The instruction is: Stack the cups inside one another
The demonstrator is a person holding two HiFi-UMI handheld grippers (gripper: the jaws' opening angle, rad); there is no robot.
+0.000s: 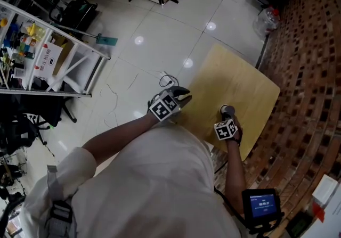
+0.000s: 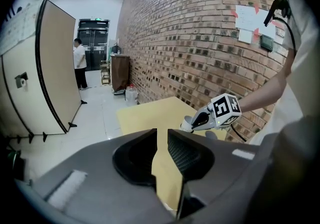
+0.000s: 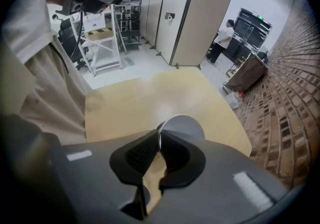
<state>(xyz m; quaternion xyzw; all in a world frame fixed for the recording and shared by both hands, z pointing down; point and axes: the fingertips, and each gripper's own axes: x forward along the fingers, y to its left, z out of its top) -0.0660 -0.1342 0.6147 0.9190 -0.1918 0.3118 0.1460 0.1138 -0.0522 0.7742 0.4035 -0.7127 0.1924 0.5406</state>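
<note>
Beside the brick wall point(image 2: 200, 42), over the pale wooden table point(image 1: 250, 85), the right gripper point(image 3: 159, 150) pinched a cup point(image 3: 182, 127) by its thin rim, a sensible hold; it looked light, slick, easily squashed. The left gripper point(image 2: 162, 140) held its jaws apart, empty.

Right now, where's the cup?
Head view, right of centre: the cup is pinched at its rim by the right gripper, at the near part of the wooden table, the left gripper to its left.
</note>
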